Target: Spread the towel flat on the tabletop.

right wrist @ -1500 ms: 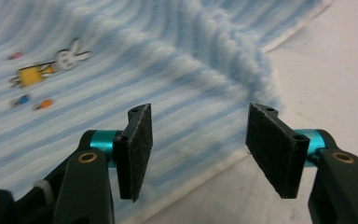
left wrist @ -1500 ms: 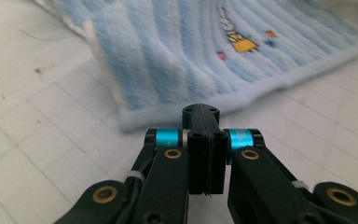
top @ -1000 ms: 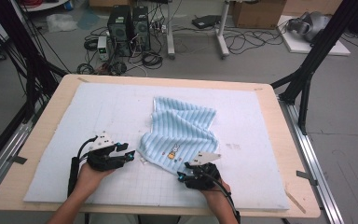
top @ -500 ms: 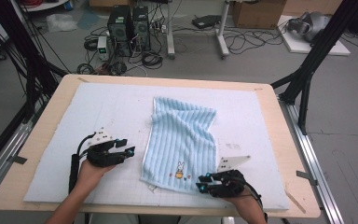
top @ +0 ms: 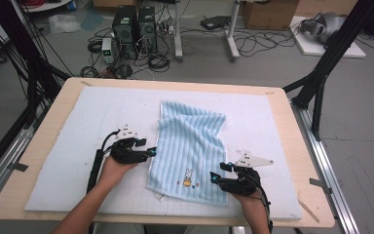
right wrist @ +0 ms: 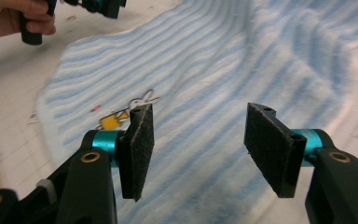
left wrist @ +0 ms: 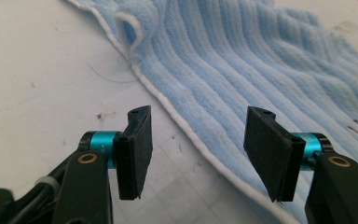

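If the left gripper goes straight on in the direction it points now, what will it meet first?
Most likely the white-hemmed edge of the blue striped towel. The left gripper has its fingers open, just widened, with nothing between them, and the hem runs right across its path. How far off it lies is hard to judge.

A wooden desk [top: 44,146] is covered almost to its edges by a pale mat [top: 78,126]. On the mat, a light blue striped towel [top: 190,141] is spread, slightly rumpled, with a small rabbit motif [top: 188,176] near its front hem.

Towel [top: 191,151] on mat [top: 78,126], between grippers
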The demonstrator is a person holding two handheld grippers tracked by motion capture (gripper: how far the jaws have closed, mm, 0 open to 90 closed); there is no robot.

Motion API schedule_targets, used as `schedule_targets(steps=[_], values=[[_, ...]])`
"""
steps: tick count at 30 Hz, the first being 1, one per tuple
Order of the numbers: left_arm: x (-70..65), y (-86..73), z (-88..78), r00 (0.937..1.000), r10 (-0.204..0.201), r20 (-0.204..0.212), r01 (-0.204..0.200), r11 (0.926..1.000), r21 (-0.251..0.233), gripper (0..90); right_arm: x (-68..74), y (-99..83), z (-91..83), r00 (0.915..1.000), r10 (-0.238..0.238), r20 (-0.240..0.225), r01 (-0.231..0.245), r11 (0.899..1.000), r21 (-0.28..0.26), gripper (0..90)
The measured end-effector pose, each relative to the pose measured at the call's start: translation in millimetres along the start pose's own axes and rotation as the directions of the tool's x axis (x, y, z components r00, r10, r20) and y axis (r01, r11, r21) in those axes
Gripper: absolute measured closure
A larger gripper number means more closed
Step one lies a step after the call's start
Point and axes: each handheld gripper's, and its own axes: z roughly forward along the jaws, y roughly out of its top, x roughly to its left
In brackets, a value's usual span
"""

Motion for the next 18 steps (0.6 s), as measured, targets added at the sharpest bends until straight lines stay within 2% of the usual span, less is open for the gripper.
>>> schedule_targets(steps=[1, 3, 7, 10, 11, 12, 13, 14, 15, 16, 18], values=[[-1.4, 2.1, 5.5, 1.0, -0.002, -0.001, 0.002, 0.9999, 0.014, 42.2, -1.7, 0.1, 0.1, 1.0, 0.004, 0.002, -0.004, 1.0, 0.0, 41.5], [-4.2, 4.5, 14.8, 0.9997, 0.022, -0.006, -0.022, 0.9991, 0.036, 41.8, -5.1, 0.5, 0.9, 0.9996, 0.003, 0.028, -0.003, 1.0, 0.001, 41.3], [-10.1, 5.7, 29.4, 0.9966, 0.081, -0.014, -0.08, 0.9938, 0.077, 41.5, -10.2, 1.9, 3.4, 0.9991, 0.015, 0.04, -0.015, 1.0, 0.004, 40.3], [-13.2, 6.1, 33.9, 0.9899, 0.138, -0.03, -0.135, 0.9864, 0.094, 42.4, -14.9, 4.1, 5.7, 0.9976, 0.008, 0.068, -0.008, 1.0, 0.005, 38.7], [-13.9, 6.1, 33.8, 0.9867, 0.161, -0.021, -0.159, 0.9828, 0.094, 44.9, -16.6, 5.0, 6.4, 0.9972, 0.01, 0.074, -0.01, 1.0, 0.002, 38.4], [-14.9, 5.9, 32.9, 0.9833, 0.182, 0.01, -0.182, 0.9793, 0.089, 52.7, -17.9, 6.0, 7.1, 0.9965, 0.007, 0.084, -0.007, 1.0, 0.001, 37.7], [-17.6, 5.7, 32.0, 0.977, 0.211, 0.034, -0.213, 0.9729, 0.09, 67.2, -19.5, 7.2, 8.1, 0.9957, 0.008, 0.093, -0.008, 1.0, -0.002, 37.2], [-22.3, 5.7, 31.4, 0.9691, 0.244, 0.035, -0.247, 0.9643, 0.097, 77.1, -20.9, 8.4, 9.1, 0.9955, 0.007, 0.094, -0.007, 1.0, -0.002, 37.2], [-26.5, 5.8, 30.4, 0.9612, 0.274, 0.027, -0.276, 0.9554, 0.106, 81.3, -21.6, 9.7, 9.8, 0.9948, 0.003, 0.102, -0.003, 1.0, 0.0, 37.3], [-28.2, 5.7, 29.3, 0.9601, 0.278, 0.033, -0.28, 0.9537, 0.111, 82.4, -22.3, 11.0, 10.5, 0.9944, 0.003, 0.106, -0.003, 1.0, 0.004, 37.7], [-26.5, 4.0, 24.6, 0.9642, 0.26, 0.051, -0.264, 0.9575, 0.115, 82.9, -24.1, 13.4, 12.4, 0.9942, -0.008, 0.107, 0.008, 1.0, 0.006, 37.7]])
